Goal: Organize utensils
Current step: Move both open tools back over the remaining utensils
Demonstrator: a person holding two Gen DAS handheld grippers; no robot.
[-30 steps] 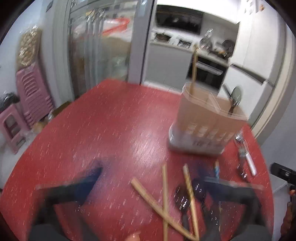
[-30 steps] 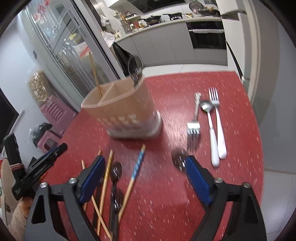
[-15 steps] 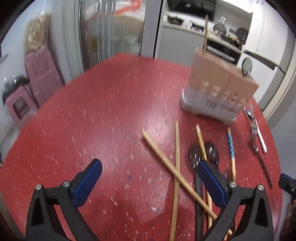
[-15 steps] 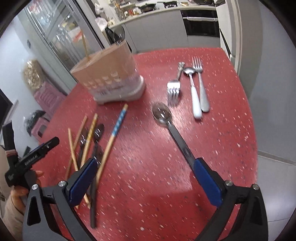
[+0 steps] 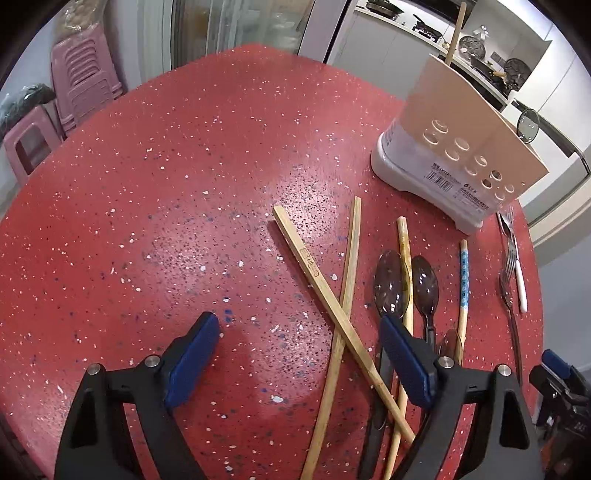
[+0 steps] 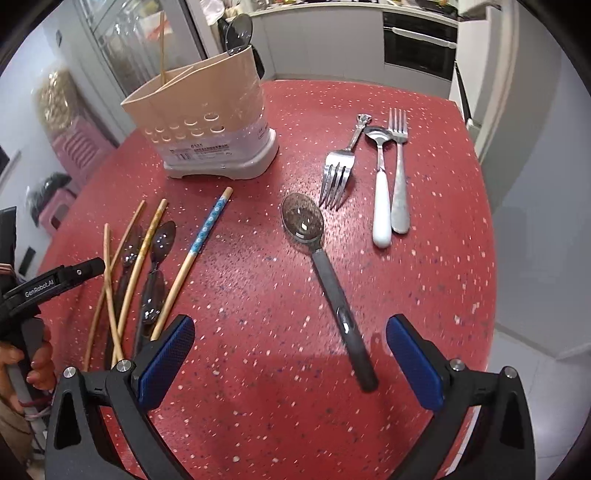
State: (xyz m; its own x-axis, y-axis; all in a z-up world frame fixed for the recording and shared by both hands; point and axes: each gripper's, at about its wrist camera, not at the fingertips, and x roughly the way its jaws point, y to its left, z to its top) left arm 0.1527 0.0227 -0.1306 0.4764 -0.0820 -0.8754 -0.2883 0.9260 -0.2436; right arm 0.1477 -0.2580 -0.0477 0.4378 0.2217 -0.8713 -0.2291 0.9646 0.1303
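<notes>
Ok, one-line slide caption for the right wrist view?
Open right gripper hovers over a dark-handled spoon on the red table; forks, chopsticks and a beige utensil holder beyond.

Utensil holder (image 6: 207,122): one, on red worktop (image 6: 258,369).
In holder: one chopstick (image 6: 161,44), one dark spoon (image 6: 239,31).
Loose chopsticks on worktop: four, three plain bamboo (image 5: 321,284) (image 5: 349,266) (image 5: 405,258), one blue-patterned (image 6: 205,229).
Loose dark translucent spoons: three (image 5: 389,284) (image 5: 424,284) (image 5: 448,341), third partly hidden.
Metal spoons: two, one grey-handled (image 6: 325,273), one white-handled (image 6: 380,177).
Forks: two (image 6: 340,166) (image 6: 399,170).
Claws: two, left claw (image 5: 295,363), right claw (image 6: 291,363).
</notes>
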